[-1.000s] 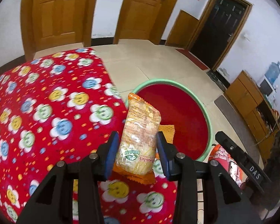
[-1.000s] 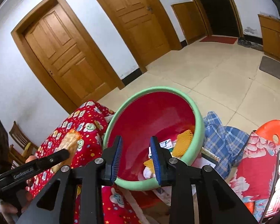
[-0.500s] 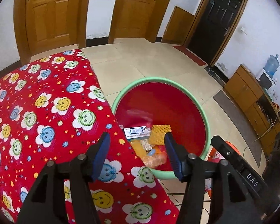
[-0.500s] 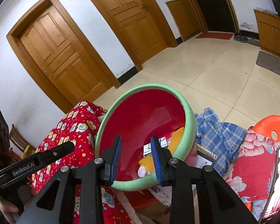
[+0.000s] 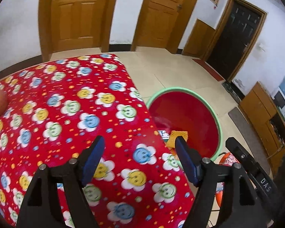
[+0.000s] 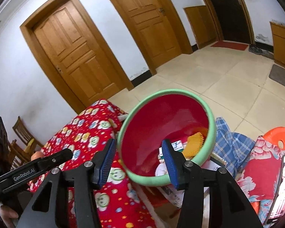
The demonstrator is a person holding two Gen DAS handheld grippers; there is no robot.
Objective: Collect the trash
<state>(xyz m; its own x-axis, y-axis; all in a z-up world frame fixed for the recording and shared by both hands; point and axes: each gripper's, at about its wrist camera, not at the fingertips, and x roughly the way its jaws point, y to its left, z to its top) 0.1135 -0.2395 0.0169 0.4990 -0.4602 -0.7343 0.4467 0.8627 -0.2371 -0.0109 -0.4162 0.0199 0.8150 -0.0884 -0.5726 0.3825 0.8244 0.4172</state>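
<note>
Snack bag gone from left gripper (image 5: 139, 148); jaws just opened wide, empty, angled down over flowered red cloth (image 5: 66, 114), basin (image 5: 217, 121) beyond the table edge. Right gripper (image 6: 138, 152) just opened partway, empty, aimed at basin holding orange wrapper (image 6: 194, 144) and small box (image 6: 177, 145); plaid cloth (image 6: 229, 142) beside.

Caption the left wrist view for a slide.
Open, empty left claw above the flowered cloth, beside the red basin holding trash.

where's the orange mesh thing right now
The orange mesh piece lies inside the red basin, against its right inner wall in the right wrist view, beside a small white box.
</note>
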